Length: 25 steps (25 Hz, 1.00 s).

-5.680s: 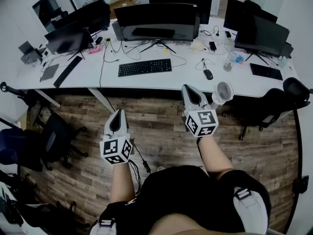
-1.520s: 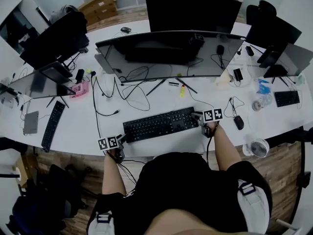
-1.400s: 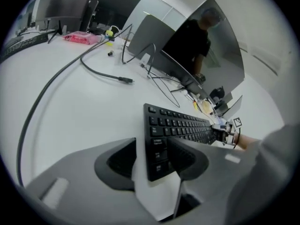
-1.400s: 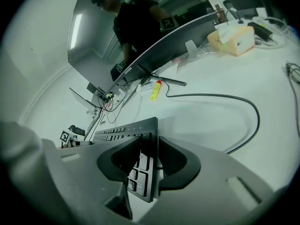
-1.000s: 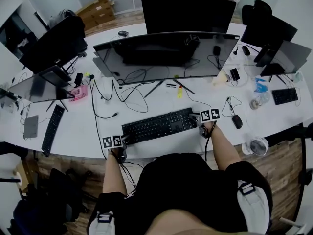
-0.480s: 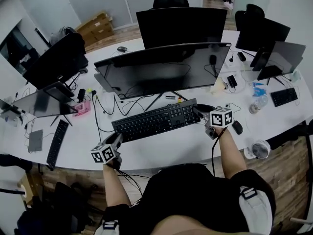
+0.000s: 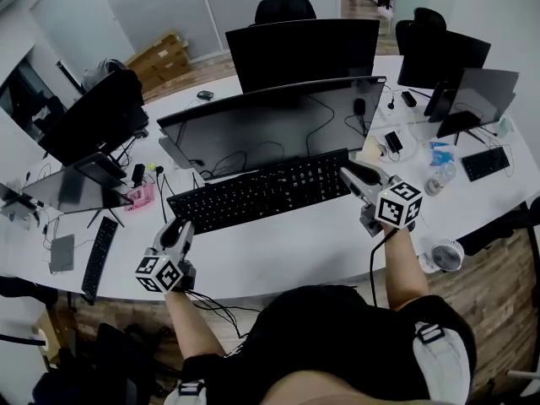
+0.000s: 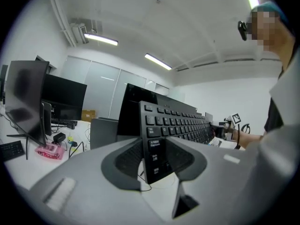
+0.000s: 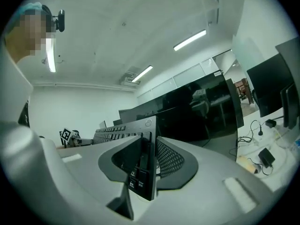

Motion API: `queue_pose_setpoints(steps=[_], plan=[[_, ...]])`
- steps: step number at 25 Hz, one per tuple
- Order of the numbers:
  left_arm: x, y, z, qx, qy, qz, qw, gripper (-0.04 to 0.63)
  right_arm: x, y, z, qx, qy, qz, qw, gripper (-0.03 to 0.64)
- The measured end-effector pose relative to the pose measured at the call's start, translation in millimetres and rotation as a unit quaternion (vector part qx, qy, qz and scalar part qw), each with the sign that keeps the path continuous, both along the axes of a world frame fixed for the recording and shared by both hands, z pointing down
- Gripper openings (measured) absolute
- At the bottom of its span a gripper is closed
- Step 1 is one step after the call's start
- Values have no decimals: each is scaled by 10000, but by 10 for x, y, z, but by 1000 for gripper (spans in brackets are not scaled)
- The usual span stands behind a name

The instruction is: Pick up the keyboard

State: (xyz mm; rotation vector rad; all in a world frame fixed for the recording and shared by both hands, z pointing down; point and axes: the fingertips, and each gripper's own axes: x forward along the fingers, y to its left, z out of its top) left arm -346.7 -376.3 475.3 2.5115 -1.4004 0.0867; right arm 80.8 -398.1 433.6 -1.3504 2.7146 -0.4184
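Above the desk [image 7: 291, 245], keyboard [image 7: 257, 191] lengthwise left-to-right.

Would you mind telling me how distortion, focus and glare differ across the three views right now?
Head view: wide-angle lens bows the desk edge; evenly lit, sharp, with dull reflections on the curved monitor. Left gripper view: fisheye circle with black corners; the left gripper near the lens looks soft, the keyboard keys crisper. Right gripper view: same vignette; the ceiling lights blow out.
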Motion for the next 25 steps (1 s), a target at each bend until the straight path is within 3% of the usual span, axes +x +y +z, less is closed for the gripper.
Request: queue_pose_setpoints(steps=[25], plan=[[334,-10,-103,10,-35,254,9997,202,351,128,-38,80,-87,226,9997,94]])
